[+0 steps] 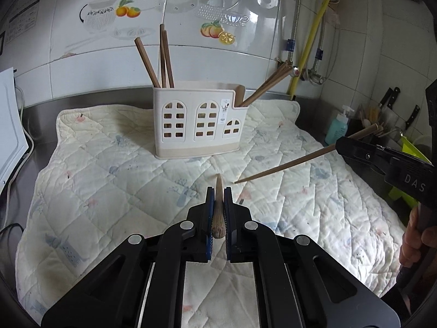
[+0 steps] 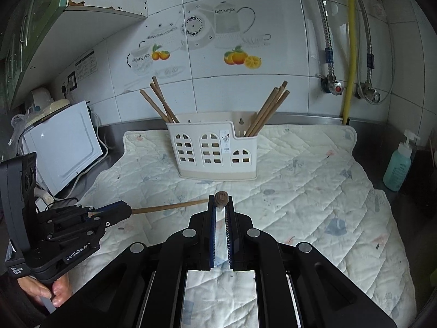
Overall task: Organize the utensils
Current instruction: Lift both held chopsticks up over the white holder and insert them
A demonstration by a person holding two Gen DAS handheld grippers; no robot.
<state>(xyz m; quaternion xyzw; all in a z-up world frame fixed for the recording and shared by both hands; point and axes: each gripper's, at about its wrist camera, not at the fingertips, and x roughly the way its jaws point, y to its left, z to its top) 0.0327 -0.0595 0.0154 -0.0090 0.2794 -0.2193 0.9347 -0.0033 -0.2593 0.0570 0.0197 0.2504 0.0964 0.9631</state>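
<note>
quilted mat (image 2: 314, 191) | soap bottle (image 2: 398, 164) | knives (image 1: 390, 99), perhaps | white appliance (image 2: 65, 147)

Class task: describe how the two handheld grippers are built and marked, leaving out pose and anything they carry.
Both are matte black, with linkage arms joined by round silver pivots. The left gripper has fingers lined with ridged blue pads and "GenRobot.AI" printed in white on its body. The right gripper has the same blue pads and white letters "DAS" on its side.

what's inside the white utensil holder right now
The utensil holder has wooden chopsticks leaning out at both ends: three in the left compartment, several in the right. The middle looks empty; their lower ends are mostly hidden behind its wall.
</note>
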